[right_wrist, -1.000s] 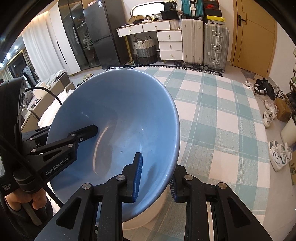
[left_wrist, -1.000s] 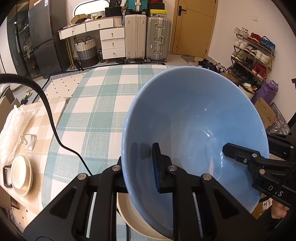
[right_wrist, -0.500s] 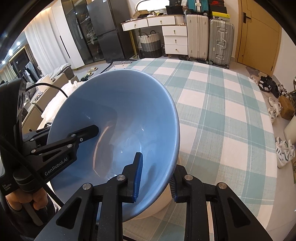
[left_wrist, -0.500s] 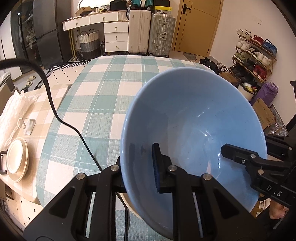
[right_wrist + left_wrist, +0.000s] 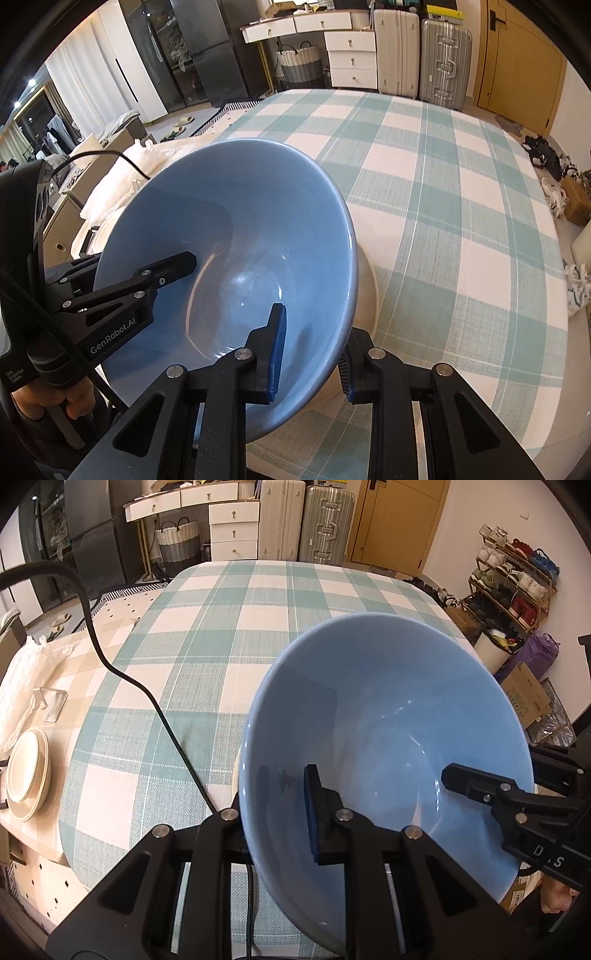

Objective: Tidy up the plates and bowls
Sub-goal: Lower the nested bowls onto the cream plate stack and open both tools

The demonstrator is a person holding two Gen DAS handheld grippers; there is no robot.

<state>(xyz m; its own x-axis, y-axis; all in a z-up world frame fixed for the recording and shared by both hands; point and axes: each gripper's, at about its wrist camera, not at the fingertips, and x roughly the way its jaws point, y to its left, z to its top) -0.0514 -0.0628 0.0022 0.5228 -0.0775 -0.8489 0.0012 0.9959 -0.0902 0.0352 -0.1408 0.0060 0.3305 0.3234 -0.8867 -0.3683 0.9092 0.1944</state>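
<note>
Pinching blue bowl rim, left gripper, right gripper, open checked tablecloth beyond.

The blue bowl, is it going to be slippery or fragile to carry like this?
Probably slippery: the blue bowl looks glossy, showing glare inside. It likely stays rigid; each hand-held gripper, left and right, pinches only the thin rim. It looks ceramic, so a drop onto the table could chip it.

Tilted blue bowl over cream bowl
</note>
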